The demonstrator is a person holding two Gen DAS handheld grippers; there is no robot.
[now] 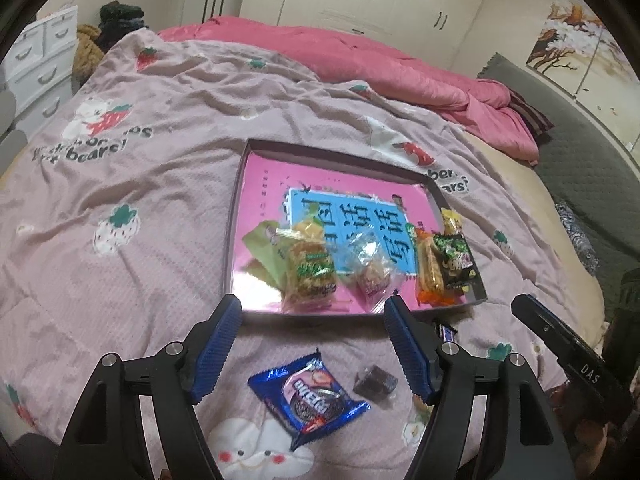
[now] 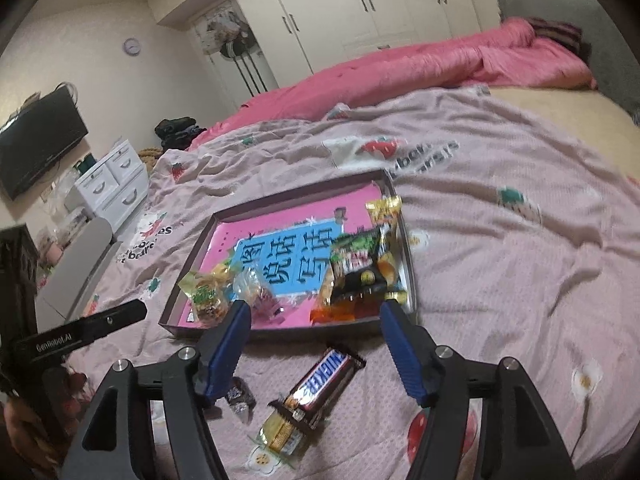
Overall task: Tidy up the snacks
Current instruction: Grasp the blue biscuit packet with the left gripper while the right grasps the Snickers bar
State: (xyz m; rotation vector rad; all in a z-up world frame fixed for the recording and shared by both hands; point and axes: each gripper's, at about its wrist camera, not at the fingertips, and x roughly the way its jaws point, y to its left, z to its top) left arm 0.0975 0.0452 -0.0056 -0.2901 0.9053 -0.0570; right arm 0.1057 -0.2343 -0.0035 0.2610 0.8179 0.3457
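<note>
Blue-wrapped Oreo pack (image 1: 308,394) and Snickers bar (image 2: 326,376) loose on pink bedspread (image 1: 160,200), just near of tray (image 1: 240,184) holding 5 or so snacks. Left gripper (image 1: 314,344) and right gripper (image 2: 316,344) released, nothing between jaws. Risk: slick wrappers sliding or crushing under pinch; soft bedding yielding, tray tipping.

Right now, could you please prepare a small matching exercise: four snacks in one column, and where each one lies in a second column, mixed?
Column one:
1. Oreo packet
2. Snickers bar
3. black-and-green packet
4. yellow wrapped snack

Column two:
a. inside the tray
b. on the blanket, between the left gripper's fingers in the left wrist view
c. on the blanket, touching the Snickers bar's near end
d. on the blanket, just before the tray

Pairs: 1-b, 2-d, 3-a, 4-c
</note>
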